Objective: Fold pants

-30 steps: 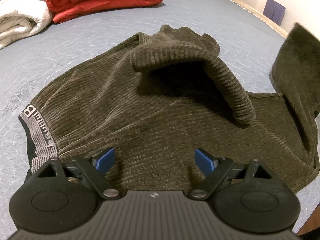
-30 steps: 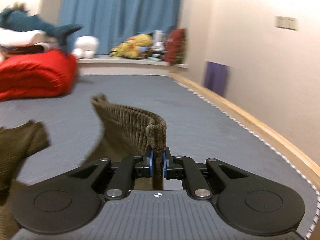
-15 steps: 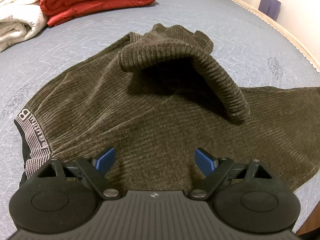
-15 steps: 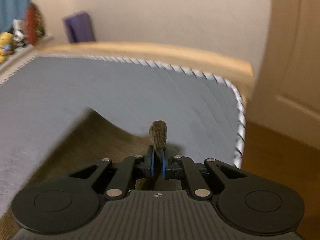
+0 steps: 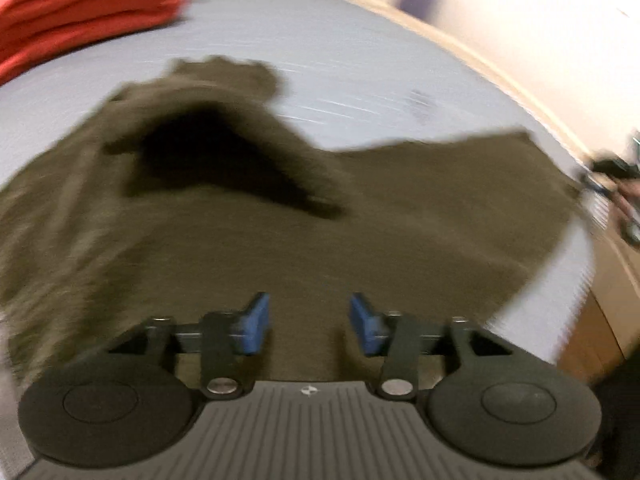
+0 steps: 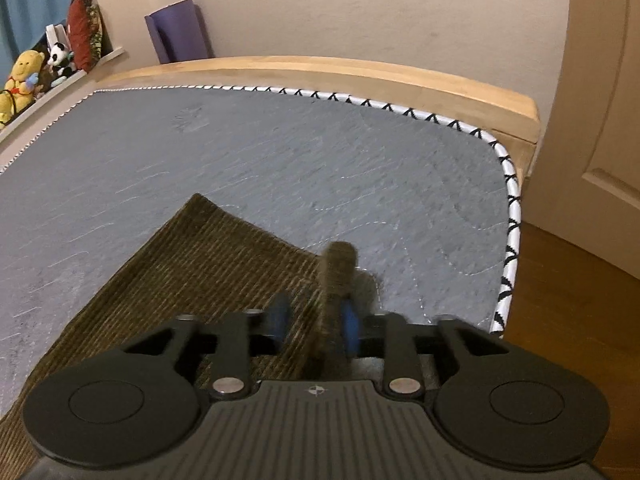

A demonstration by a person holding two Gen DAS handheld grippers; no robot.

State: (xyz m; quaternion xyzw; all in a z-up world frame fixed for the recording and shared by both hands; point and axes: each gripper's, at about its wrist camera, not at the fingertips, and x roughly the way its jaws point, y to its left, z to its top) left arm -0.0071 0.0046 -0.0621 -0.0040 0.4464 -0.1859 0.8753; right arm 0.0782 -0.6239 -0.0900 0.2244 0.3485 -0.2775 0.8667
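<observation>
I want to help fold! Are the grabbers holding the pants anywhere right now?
No. The right gripper has opened; the corduroy pants' leg hem only leans against one pad. The left gripper is open over the pants.

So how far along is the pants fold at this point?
Early. Done: one leg of the pants lies flat toward the mattress corner. In hand: the right gripper has its jaws apart, the hem standing loose between them. The left gripper is open above the cloth. Left: the bunched leg and all folds.
</observation>
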